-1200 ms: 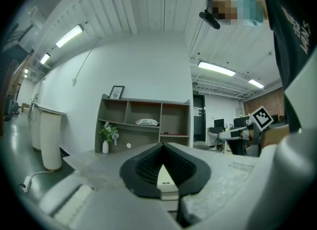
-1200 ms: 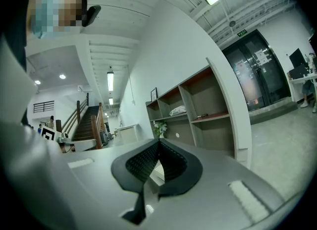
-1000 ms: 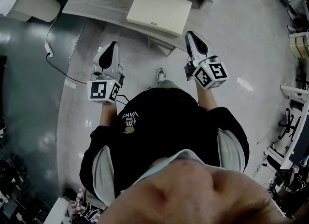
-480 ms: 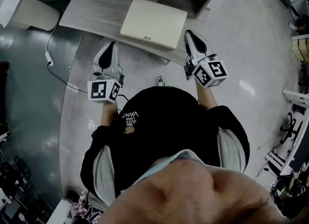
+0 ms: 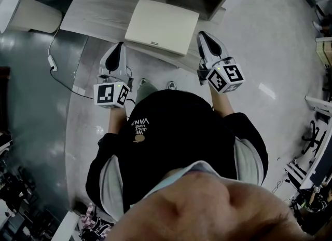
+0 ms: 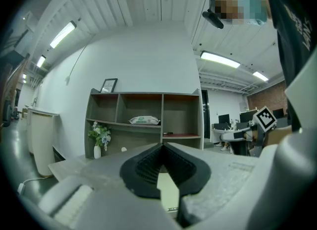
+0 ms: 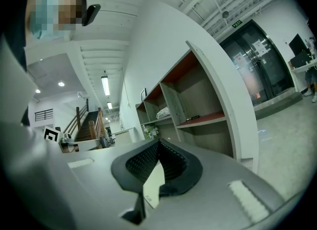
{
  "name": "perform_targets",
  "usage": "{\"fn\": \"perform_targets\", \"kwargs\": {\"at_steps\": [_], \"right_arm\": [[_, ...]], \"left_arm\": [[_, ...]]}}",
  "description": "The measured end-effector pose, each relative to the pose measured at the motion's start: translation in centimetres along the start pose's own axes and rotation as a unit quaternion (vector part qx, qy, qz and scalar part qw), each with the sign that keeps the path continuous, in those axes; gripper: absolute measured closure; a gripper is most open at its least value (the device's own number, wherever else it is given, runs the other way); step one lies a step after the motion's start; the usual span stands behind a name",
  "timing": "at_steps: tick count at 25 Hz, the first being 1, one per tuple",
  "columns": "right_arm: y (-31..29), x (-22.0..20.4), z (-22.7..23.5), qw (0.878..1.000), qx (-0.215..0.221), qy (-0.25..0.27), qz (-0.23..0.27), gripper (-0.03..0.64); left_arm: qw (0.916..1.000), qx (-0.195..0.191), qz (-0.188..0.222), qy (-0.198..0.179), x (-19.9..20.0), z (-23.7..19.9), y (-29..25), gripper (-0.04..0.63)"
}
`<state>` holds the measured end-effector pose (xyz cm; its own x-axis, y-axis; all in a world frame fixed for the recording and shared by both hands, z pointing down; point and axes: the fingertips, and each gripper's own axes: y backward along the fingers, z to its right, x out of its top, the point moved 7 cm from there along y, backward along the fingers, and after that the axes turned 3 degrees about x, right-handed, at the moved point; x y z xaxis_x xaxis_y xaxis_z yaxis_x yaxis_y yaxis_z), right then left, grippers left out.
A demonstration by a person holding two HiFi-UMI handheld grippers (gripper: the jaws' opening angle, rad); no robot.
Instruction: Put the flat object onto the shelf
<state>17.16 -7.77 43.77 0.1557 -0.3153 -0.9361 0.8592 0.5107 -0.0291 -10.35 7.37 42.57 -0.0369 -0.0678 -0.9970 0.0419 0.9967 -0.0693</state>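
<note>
Both left gripper (image 5: 119, 48) and right gripper (image 5: 204, 36), jaws together, near flat object (image 5: 163, 24) edge.

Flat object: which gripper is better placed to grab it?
Right, marginally. The right gripper reaches alongside the flat object; the left gripper sits short of its near-left corner. Both are shut and must open first.

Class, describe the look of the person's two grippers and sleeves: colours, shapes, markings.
Both the left gripper and right gripper have pale grey tapering bodies, black ribbed jaws and a white cube with black square markers at the rear. The sleeves are black.
</note>
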Motion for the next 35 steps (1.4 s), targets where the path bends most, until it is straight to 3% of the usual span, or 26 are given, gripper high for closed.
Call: {"fn": "perform_targets", "kwargs": {"at_steps": [9,19,27,35], "right_arm": [[-1.0,0.1,-1.0,0.998,-0.058,-0.004,0.022,0.618],[-4.1,-0.2,-4.6,0.99,-0.133,-0.005,0.042,0.618],[-6.3,-1.8,-7.5,0.976,-0.207,-0.007,0.064,0.618],[-6.8,-3.2,-9.7,0.963,-0.261,-0.013,0.067,0.618]], "left_arm": [[0.9982,-0.061,-0.001,-0.001,0.5,-2.8,-3.6,0.595],[0.9897,-0.142,-0.015,-0.002,1.4,-8.9,-7.3,0.595],[0.9759,-0.216,-0.027,-0.007,0.8,-13.3,-9.7,0.595],[0.9649,-0.259,-0.042,0.01,-0.4,-15.6,-11.4,0.595]]}}
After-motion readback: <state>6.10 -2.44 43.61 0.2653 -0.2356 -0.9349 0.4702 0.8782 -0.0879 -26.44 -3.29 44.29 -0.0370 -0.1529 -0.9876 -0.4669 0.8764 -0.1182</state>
